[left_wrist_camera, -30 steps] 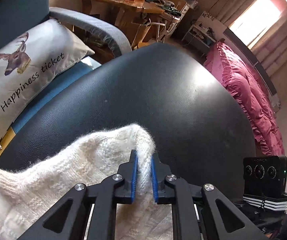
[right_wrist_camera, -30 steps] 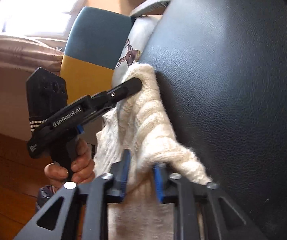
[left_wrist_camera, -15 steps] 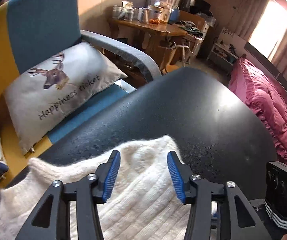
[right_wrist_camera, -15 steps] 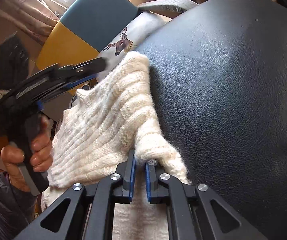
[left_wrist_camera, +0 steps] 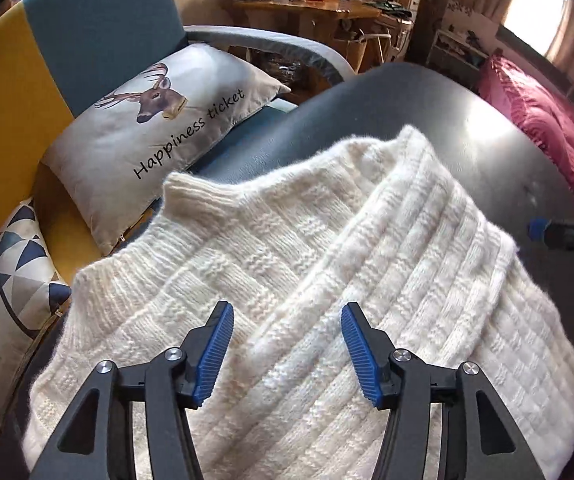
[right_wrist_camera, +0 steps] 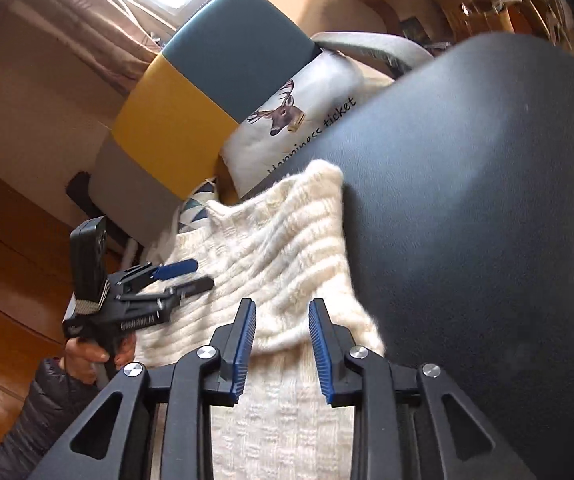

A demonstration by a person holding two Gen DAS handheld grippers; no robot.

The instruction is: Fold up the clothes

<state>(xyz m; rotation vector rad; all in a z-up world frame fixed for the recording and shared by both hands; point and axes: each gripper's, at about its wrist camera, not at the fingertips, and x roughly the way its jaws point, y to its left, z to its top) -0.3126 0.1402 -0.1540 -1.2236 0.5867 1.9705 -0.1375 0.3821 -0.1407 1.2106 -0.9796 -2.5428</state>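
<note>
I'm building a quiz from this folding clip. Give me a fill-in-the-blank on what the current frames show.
1. The white knit sweater lies on a ____ table.
2. Both the left gripper and the right gripper are ____.
3. The cushion on the chair pictures a ____.

Missing words: black; open; deer

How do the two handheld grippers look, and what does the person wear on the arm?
The left gripper and the right gripper share one build: black angular linkage arms, silver round rivets and ribbed blue finger pads. From the right wrist view, the left one has a black boxy camera block, a striped band and white lettering. The sleeve is dark, quilted and puffy.
</note>
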